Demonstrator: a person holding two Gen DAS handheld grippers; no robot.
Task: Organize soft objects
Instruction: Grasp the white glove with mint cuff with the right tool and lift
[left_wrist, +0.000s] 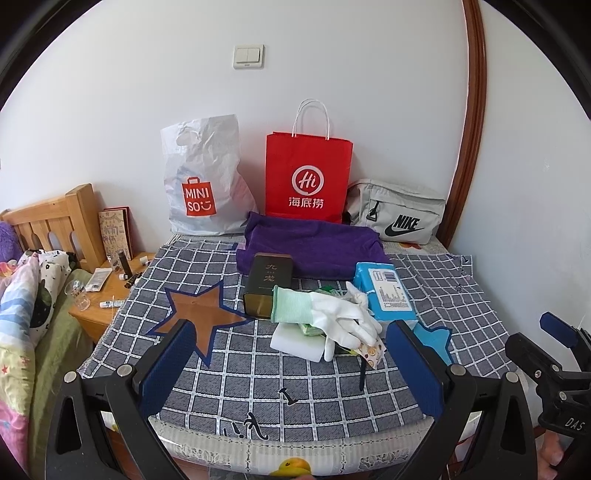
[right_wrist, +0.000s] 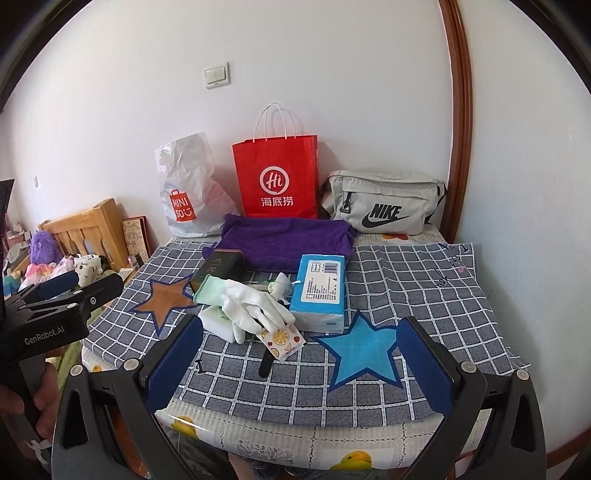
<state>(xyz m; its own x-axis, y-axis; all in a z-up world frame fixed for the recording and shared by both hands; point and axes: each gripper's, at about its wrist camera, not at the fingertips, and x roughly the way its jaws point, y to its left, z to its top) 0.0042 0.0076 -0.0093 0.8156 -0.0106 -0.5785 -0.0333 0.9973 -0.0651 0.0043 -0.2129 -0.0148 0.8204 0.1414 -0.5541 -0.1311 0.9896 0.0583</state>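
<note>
- Your left gripper (left_wrist: 291, 363) and right gripper (right_wrist: 301, 363): both spread wide, holding nothing, hovering at the near edge of the checked cloth (right_wrist: 406, 280).
- One white glove (left_wrist: 332, 314) with a mint cuff, limp, lying mid-cloth on a white sponge (left_wrist: 295, 341).
- One blue tissue pack (right_wrist: 321, 286) just right of the glove.
- One purple towel (right_wrist: 284, 240), folded, behind them.
- One dark tin (left_wrist: 267, 284), lying down.
- Three bags at the wall: Miniso bag (left_wrist: 201, 184), red paper bag (left_wrist: 308, 177), Nike pouch (left_wrist: 397, 212).
- Two stars on the cloth: brown star (left_wrist: 205, 315), blue star (right_wrist: 364, 352).
</note>
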